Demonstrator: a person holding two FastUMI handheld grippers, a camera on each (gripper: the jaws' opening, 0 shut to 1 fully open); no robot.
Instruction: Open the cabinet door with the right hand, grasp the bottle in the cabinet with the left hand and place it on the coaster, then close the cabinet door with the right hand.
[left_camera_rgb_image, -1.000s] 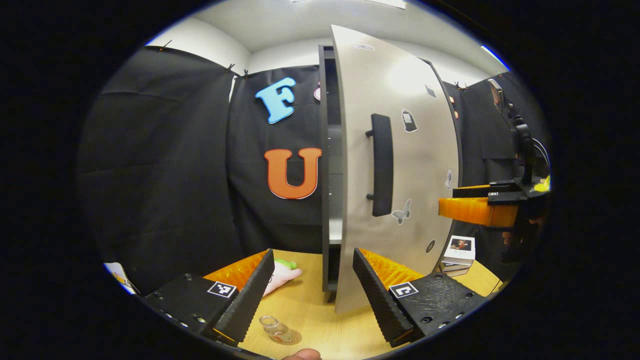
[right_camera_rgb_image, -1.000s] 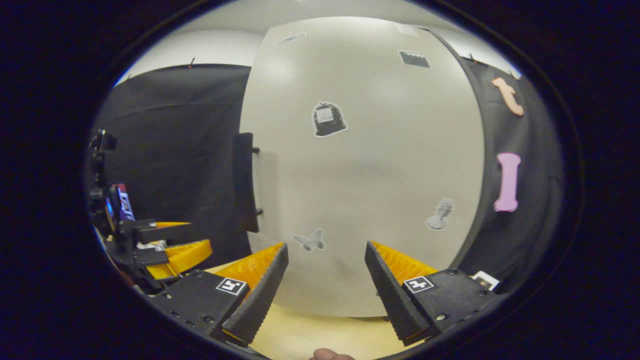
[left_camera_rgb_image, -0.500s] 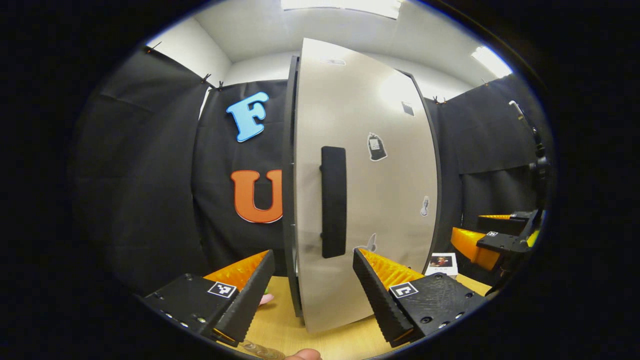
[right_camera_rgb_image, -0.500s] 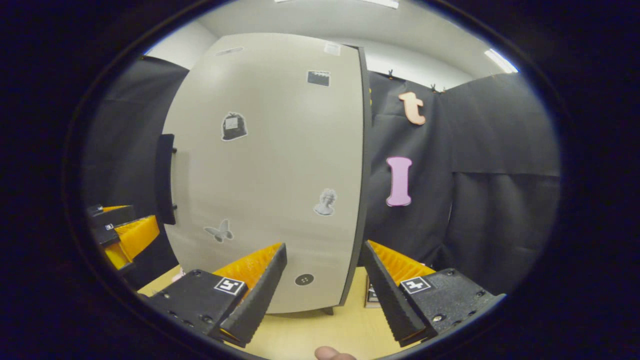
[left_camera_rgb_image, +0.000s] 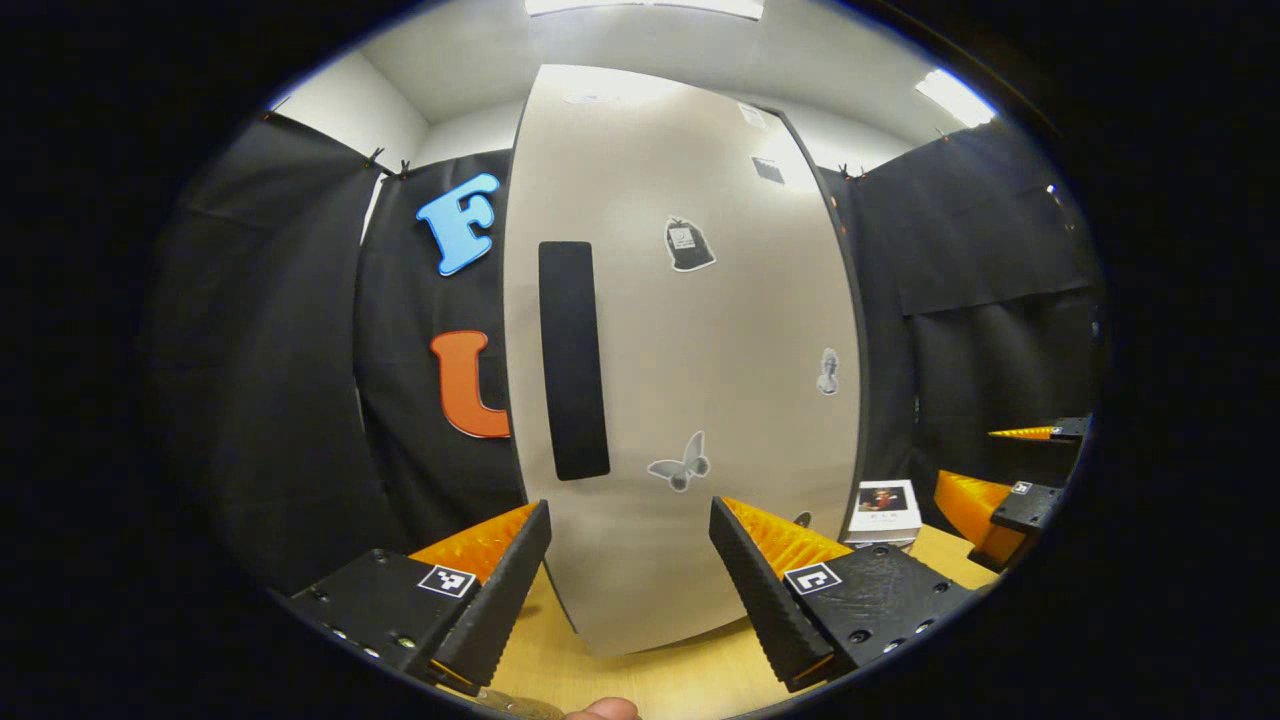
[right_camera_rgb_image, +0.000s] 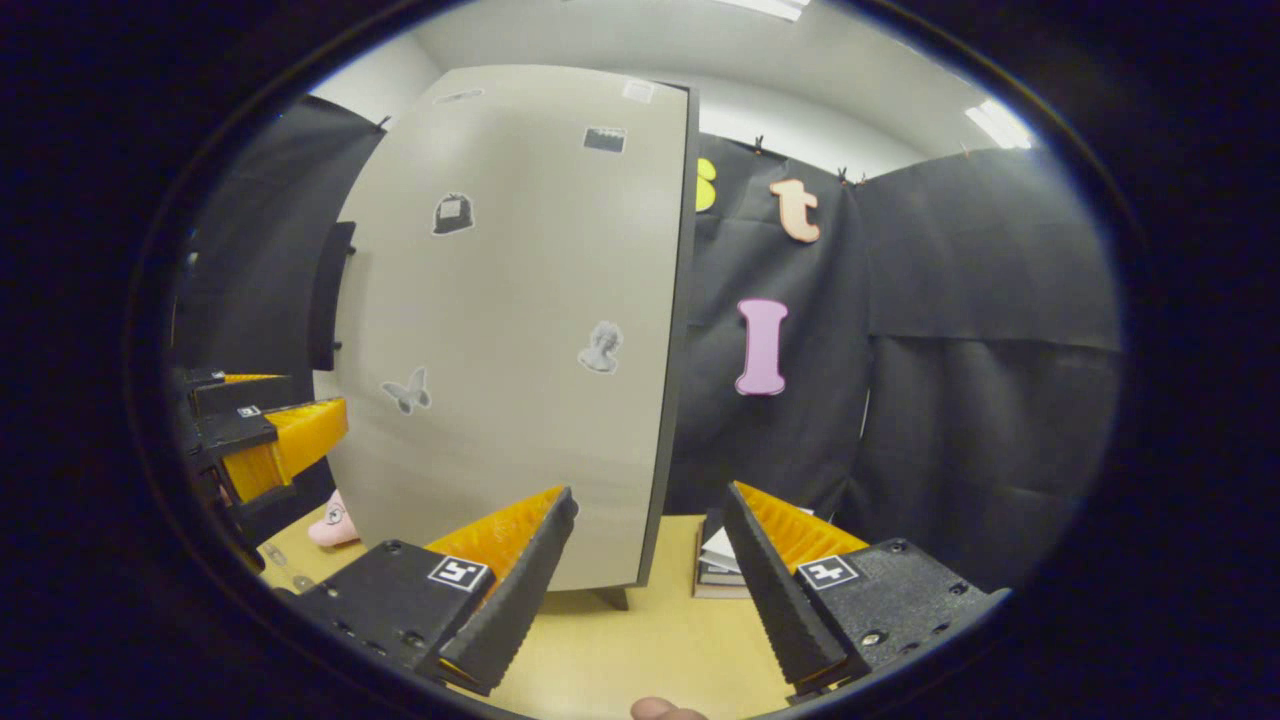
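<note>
Grippers, left gripper (left_camera_rgb_image: 630, 580) and right gripper (right_camera_rgb_image: 648, 575), hang spread and empty before the shut cabinet door (left_camera_rgb_image: 690, 350).

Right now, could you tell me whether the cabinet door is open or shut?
Shut, it appears: the cabinet door lies flat across the cabinet front, with no gap or interior showing at its handle edge.

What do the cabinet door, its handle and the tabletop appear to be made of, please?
The cabinet door looks like smooth painted or laminated board, pale grey with a soft sheen from the ceiling lights. Its handle looks like matte black plastic or coated metal; I can't tell which. The tabletop seems light wood-look laminate, with faint grain.
</note>
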